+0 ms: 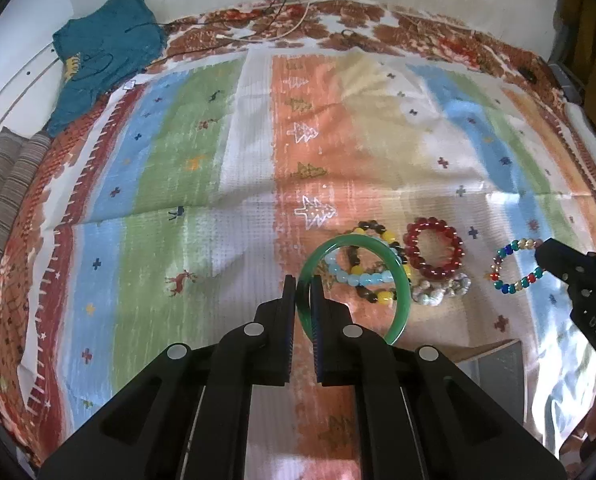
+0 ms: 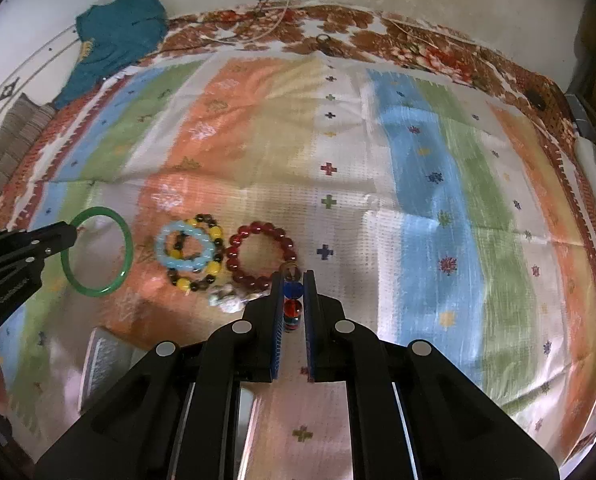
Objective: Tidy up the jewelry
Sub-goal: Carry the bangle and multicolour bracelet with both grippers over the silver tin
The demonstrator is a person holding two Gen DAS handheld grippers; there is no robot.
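Observation:
My left gripper is shut on a green bangle, held above the striped cloth; the bangle also shows in the right wrist view. My right gripper is shut on a multicoloured bead bracelet, seen as a ring in the left wrist view. On the cloth lie a light-blue bead bracelet, a yellow-and-brown bead bracelet, a dark red bead bracelet and a pale white bead bracelet.
A grey box stands near the front, also in the right wrist view. A teal garment and striped cushions lie at the far left. Thin cables run along the far edge by the wall.

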